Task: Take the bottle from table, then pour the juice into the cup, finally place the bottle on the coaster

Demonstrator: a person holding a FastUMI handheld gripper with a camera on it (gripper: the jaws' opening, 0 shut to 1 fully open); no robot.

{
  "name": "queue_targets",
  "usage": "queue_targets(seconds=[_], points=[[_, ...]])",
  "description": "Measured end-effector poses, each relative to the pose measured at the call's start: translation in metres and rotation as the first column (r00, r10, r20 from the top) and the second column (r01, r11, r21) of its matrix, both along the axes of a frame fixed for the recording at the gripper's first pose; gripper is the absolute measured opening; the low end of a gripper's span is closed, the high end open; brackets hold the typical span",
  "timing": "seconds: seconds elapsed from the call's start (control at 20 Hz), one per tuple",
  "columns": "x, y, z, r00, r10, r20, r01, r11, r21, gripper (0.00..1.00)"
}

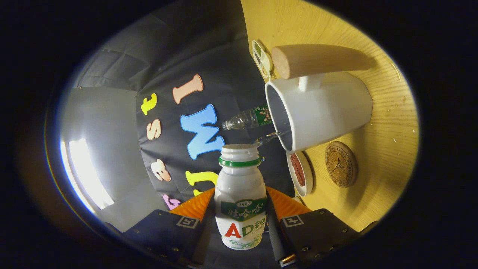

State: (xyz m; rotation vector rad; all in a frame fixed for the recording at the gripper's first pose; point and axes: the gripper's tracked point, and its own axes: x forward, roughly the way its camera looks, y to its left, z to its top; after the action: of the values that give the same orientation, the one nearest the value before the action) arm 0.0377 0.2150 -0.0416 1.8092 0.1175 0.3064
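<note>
A small white bottle point(241, 194) with a green neck ring and an open mouth sits between my fingers, and my gripper point(241, 211) is shut on its body. I hold it tipped over on its side, so the wooden table point(388, 112) stands like a wall on one side. A thin clear stream point(267, 138) runs from the bottle's mouth over the rim of the white cup point(321, 112), which has a thick wooden handle point(321, 59). The round cork coaster point(340, 164) lies on the table right beside the cup, beyond my fingers.
A small white dish point(298, 173) with something dark red in it lies between the coaster and the bottle. Beyond the cup are a clear plastic bottle point(246, 119) and a little compartment tray point(261, 58). The booth's black cloth wall point(179, 56) closes off the far side.
</note>
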Motion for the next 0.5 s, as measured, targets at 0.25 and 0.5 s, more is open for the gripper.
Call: queue_targets(seconds=[0.25,0.5], points=[[0.0023,-0.0011,0.0020,1.000,-0.007,-0.003,0.007,1.000,0.003,0.66],[0.0071,-0.0041,0.0050,1.000,-0.020,0.001,0.020,1.000,0.016,0.66]])
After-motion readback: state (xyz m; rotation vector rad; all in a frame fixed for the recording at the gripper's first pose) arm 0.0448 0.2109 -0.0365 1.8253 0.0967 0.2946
